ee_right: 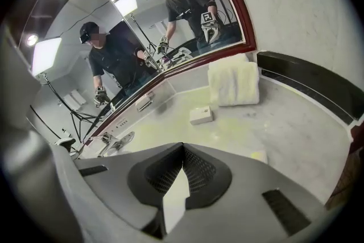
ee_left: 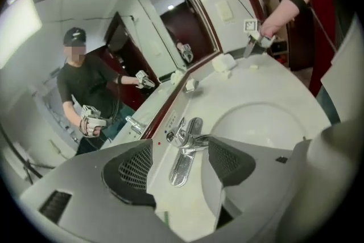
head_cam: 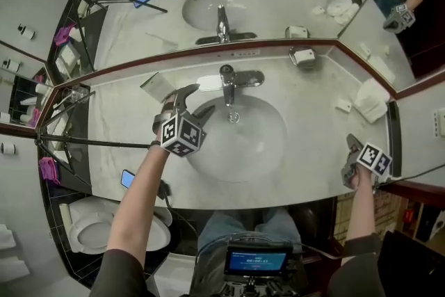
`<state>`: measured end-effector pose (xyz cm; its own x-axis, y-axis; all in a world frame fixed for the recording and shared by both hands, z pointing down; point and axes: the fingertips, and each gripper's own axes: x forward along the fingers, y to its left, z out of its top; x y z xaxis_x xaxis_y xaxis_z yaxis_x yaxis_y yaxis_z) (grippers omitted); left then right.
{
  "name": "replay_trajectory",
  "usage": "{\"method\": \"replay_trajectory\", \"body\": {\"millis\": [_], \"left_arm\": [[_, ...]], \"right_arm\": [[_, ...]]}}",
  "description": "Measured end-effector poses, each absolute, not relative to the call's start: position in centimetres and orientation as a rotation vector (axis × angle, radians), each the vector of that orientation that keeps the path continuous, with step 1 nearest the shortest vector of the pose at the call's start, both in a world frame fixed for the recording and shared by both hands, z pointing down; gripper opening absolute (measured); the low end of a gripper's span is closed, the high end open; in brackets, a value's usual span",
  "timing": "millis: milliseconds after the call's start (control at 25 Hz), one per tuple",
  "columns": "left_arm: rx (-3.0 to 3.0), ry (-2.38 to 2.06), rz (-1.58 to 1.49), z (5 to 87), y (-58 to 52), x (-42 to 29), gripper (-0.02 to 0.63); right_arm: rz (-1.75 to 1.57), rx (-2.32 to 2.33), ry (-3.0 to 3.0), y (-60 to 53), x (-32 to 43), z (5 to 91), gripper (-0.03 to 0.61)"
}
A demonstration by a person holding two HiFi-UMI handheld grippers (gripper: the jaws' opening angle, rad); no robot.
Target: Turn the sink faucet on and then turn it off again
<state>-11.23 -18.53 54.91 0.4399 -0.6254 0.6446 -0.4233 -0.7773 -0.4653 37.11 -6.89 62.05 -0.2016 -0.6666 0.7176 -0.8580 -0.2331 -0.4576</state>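
The chrome faucet [head_cam: 228, 82] stands at the back of the white basin [head_cam: 261, 142], against the mirror. My left gripper [head_cam: 197, 102] hovers just left of the faucet with its jaws wide apart and nothing between them. In the left gripper view the faucet [ee_left: 187, 139] and its base plate lie straight ahead in the gap between the open left gripper [ee_left: 182, 165] pads, which do not touch it. My right gripper [head_cam: 351, 149] hangs over the counter's front right edge, far from the faucet. In its own view the right gripper [ee_right: 182, 171] is shut and empty.
A folded white towel [head_cam: 372, 99] and a small white box [head_cam: 343, 106] lie at the right of the marble counter [head_cam: 125, 129]. A metal holder [head_cam: 303, 57] sits by the mirror. A phone [head_cam: 128, 179] rests at the front left edge, above the toilet [head_cam: 90, 229]. A light stand [head_cam: 69, 142] is on the left.
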Motion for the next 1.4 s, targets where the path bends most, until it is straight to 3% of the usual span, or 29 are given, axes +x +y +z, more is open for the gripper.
{"method": "replay_trajectory", "body": {"millis": [400, 800, 960, 1120, 1400], "left_arm": [[-2.032, 0.875, -1.494, 57.6, -21.9, -5.3, 0.291], [-1.859, 0.937, -1.677, 61.1, -24.0, -4.0, 0.28], [-1.814, 0.981, -1.688, 61.7, -24.8, -4.2, 0.232], [-1.758, 1.049, -1.628, 60.4, -25.8, -4.4, 0.051], [-1.739, 1.109, -1.581, 60.8, -24.9, -4.1, 0.04]], "right_arm": [[1.46, 1.824, -1.814, -5.8, 35.3, 63.7, 0.006], [1.467, 1.831, -1.831, -5.5, 35.9, 64.2, 0.006], [1.466, 1.831, -1.834, -5.4, 36.3, 64.3, 0.006], [1.466, 1.816, -1.842, -5.5, 36.5, 64.5, 0.006], [1.507, 1.8, -1.835, -5.6, 35.4, 65.6, 0.006]]}}
